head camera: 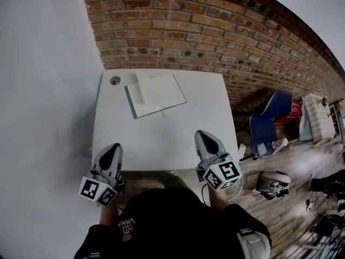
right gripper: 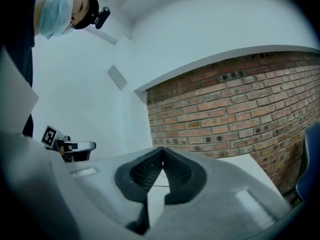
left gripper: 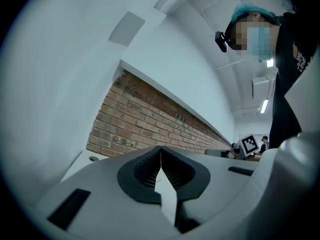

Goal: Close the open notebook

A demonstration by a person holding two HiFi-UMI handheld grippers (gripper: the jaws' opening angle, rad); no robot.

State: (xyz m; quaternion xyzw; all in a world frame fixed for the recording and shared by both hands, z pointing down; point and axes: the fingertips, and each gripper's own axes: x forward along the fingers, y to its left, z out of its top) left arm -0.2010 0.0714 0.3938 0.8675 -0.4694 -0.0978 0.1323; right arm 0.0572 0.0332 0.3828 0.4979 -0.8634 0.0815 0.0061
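The notebook (head camera: 159,93) lies open on the far part of the white table (head camera: 161,139), white pages up, with a grey cover edge along its left side. My left gripper (head camera: 115,147) hovers at the table's near left edge, well short of the notebook. My right gripper (head camera: 202,135) is over the near right part of the table, also apart from it. In the left gripper view the left gripper's (left gripper: 161,149) jaw tips meet with nothing between them. The right gripper view shows the right gripper (right gripper: 161,150) the same way.
A round cable hole (head camera: 115,80) sits at the table's far left corner. A brick wall (head camera: 215,31) stands behind the table and a white wall is at the left. A blue chair (head camera: 269,123) and clutter on the wooden floor are at the right.
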